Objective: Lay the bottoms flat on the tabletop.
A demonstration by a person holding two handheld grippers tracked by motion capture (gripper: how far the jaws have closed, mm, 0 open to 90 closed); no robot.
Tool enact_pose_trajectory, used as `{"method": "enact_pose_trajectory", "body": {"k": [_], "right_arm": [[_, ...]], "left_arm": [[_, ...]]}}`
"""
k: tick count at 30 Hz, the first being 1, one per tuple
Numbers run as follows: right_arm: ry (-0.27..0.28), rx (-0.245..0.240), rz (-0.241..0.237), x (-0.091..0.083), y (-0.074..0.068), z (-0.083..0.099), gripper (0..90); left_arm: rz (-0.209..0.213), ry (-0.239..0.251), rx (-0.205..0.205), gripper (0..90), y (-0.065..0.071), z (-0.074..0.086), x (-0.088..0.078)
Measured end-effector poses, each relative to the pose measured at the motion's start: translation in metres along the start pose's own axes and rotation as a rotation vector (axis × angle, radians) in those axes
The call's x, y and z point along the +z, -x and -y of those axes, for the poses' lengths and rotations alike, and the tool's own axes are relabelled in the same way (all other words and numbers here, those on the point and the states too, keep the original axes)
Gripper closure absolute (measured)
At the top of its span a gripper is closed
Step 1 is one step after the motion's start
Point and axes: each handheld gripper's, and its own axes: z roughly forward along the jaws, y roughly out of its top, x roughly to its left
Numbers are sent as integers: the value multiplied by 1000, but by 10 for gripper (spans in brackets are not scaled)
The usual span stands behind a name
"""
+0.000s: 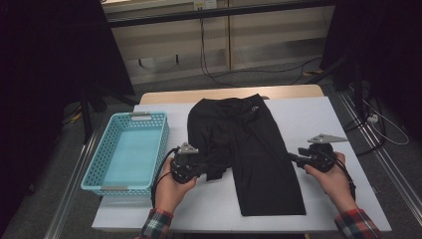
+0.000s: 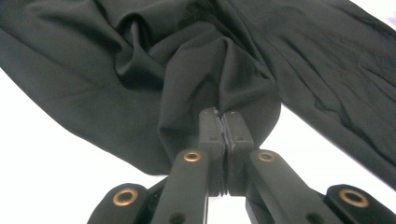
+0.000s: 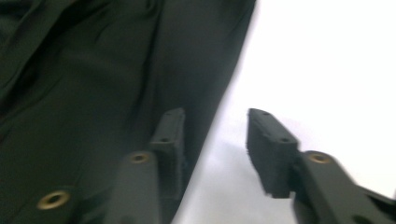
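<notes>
A pair of black shorts (image 1: 246,149) lies flat on the white table (image 1: 318,119), waistband at the far side and the legs pointing back toward the person, with a light blue basket (image 1: 94,169) standing empty just to the left of it. The left gripper (image 1: 199,168) has its jaws pressed together on a bunched fold of the shorter near leg; in the left gripper view the cloth (image 2: 219,79) puckers up right where the pads meet, so this side is pinned or lifted, probably to serve as the anchor for a fold. The right gripper (image 1: 293,158) sits at the outer edge of the longer leg with its jaws parted partway: in the right gripper view one jaw lies over the fabric and the other over bare table, the hem line (image 3: 219,116) running between them, and nothing is pinched yet (it looks lined up to bite that edge). Judging by the basket so close, the shorts are likely meant to be folded and dropped in there.
</notes>
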Motion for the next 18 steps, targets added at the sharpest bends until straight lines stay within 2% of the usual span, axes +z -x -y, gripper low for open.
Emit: {"method": "enact_pose_trajectory", "body": {"k": [1,2,3,4,6,7,8,10,12,14,16,17,18], "right_arm": [[9,1,4,4,2,-3,540],[8,6,7,9,3,-6,543],[8,6,7,9,3,-6,543],[-8,14,-2,18,7,-11,623],[-17,32,13,28,10,-16,604],[-10,45,10,32,11,-18,613],[-10,45,10,32,11,-18,613],[-38,49,21,46,14,-23,637],[-47,51,5,51,14,-24,644],[-41,42,30,57,12,-27,723],[-33,3,49,59,9,-27,772],[-33,3,49,59,9,-27,772],[-38,1,23,60,8,-26,834]], "left_arm": [[-5,11,9,813,0,0,0],[-31,42,18,716,-1,-1,1],[-31,42,18,647,-1,-1,1],[-35,59,24,595,-2,-1,3],[-26,66,15,424,-1,-1,4],[-14,72,10,384,-1,-1,6],[-19,76,17,384,-1,-1,8],[-12,69,32,298,-1,-1,12],[-11,80,45,276,-1,-1,15],[-25,84,56,233,-4,-1,17],[-29,90,53,219,-5,-1,17],[-34,88,57,219,-6,-1,17],[-37,88,60,214,-6,-2,18]]}}
